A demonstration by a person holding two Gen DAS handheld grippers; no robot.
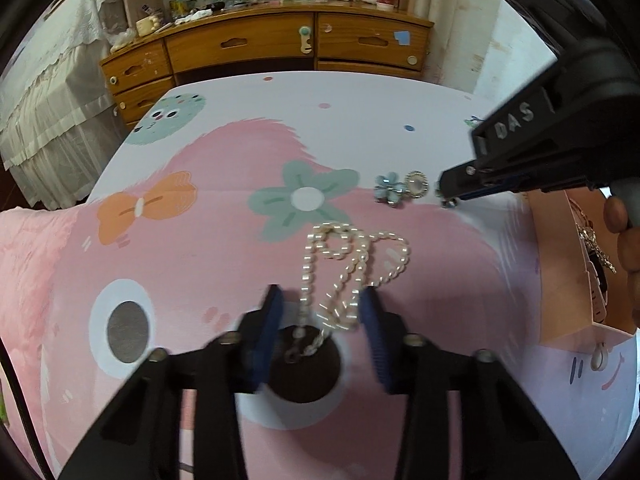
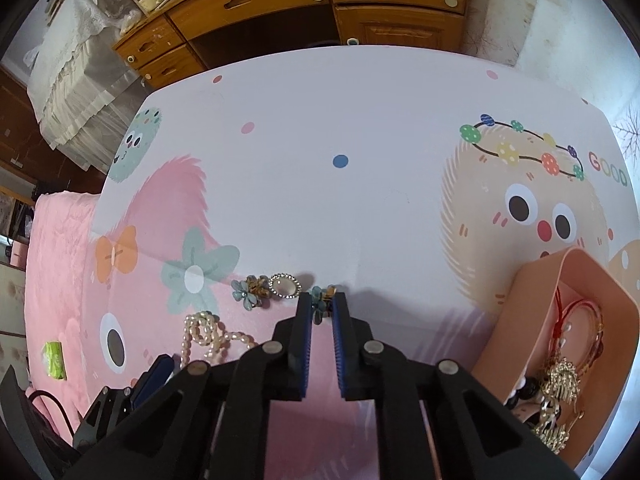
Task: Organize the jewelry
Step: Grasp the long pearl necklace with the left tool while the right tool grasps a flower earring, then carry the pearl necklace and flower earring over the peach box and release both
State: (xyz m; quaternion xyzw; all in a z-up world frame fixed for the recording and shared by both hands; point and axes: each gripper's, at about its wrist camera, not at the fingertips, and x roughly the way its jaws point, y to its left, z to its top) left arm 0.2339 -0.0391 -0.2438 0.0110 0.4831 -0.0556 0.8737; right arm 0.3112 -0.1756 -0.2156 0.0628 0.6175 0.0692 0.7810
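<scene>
A white pearl necklace (image 1: 360, 248) lies in loops on the pink cartoon-print tablecloth (image 1: 200, 264). Its near strands and clasp run between the blue pads of my left gripper (image 1: 322, 304), which straddles them with a gap still showing on the left side; this part is blurred. My right gripper (image 2: 322, 299) points steeply down, shut on a small blue flower earring (image 2: 318, 294) resting on the cloth. Just left of it lie a matching blue flower earring (image 2: 250, 290) and a rhinestone ring (image 2: 285, 285). The left wrist view shows the right gripper (image 1: 448, 194) beside these pieces.
A pink tray (image 2: 576, 272) holding several chains, a red cord and gold pieces stands at the right, also in the left wrist view as the tray (image 1: 560, 240). A wooden dresser (image 1: 280, 44) stands beyond the table's far edge. A green packet (image 2: 54, 360) lies at the left.
</scene>
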